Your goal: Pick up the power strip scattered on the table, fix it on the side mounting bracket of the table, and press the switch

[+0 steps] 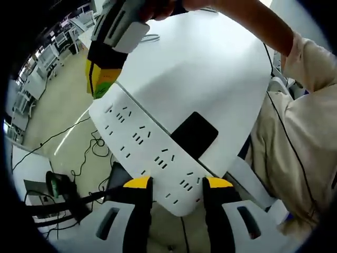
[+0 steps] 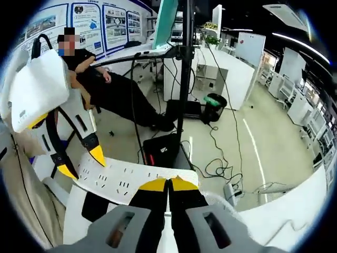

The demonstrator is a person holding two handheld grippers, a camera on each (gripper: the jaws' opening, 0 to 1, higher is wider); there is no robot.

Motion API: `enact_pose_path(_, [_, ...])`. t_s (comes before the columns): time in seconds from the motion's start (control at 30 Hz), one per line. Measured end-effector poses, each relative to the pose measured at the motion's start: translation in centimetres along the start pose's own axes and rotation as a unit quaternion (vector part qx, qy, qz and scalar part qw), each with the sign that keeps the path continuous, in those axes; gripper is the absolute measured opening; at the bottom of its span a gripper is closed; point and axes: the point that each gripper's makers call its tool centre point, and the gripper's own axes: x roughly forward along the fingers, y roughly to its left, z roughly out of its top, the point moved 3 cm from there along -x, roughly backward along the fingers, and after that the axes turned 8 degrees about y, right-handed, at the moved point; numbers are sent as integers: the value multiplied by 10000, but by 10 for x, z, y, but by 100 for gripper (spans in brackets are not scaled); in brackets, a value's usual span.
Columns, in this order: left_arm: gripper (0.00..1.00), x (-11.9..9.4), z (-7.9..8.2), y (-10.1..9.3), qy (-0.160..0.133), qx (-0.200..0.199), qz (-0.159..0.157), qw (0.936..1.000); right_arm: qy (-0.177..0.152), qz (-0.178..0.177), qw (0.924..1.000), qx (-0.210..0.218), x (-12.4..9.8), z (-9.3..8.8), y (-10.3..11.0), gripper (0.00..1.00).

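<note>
White worktop (image 1: 210,68) spreads under my view, with a lab floor and trailing cables beyond its edge. I see the white power strip (image 1: 150,153) lying along the worktop's edge, sockets facing up, beside a black rectangular patch (image 1: 194,134). My left claw (image 1: 178,184) straddles the strip's near end, jaws spread with the strip between them, though contact is unclear. My right claw (image 2: 168,183) has its yellow tips pressed together, just over the strip (image 2: 129,182). A person in beige (image 1: 300,137) stands close by.
</note>
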Motion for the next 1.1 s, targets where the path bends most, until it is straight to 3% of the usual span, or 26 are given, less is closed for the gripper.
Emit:
enact_pose_path(0.53, [42,0,0,-1,-9,4,-1,10000,323,2,9994,81,15,-12,-5,0])
enact_pose_path(1.1, [42,0,0,0,-47,12,-4,10000,440,-33,9985,328,22,-17,-8,0])
